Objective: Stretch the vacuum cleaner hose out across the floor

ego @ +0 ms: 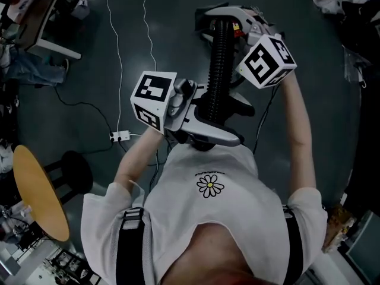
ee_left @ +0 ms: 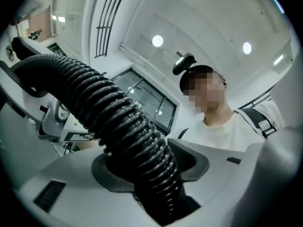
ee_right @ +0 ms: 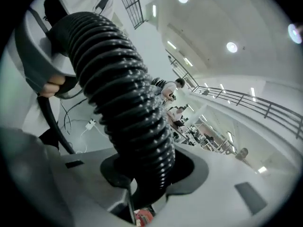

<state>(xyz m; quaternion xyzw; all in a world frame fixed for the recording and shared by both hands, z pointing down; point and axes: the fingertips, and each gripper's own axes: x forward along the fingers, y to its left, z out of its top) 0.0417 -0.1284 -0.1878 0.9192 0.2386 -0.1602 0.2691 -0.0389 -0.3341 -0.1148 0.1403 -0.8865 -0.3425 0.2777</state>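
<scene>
Grip: left gripper (ee_left: 156, 174) and right gripper (ee_right: 154, 174) jaws each clamped round black corrugated plastic hose (ego: 220, 58), raised off dark floor (ego: 172, 34). We judge it light, springy; ribs resist slip; hold near ends.

The hose (ego: 219, 64) was a thick black ribbed tube with a dull shine, held up off the floor. It ran almost straight from the vacuum cleaner body (ego: 237, 19) back toward the person's chest. Its near end sat clamped in the left claw (ee_left: 156, 174), and the right claw (ee_right: 151, 174) gripped it just beyond, nearer the machine.
</scene>
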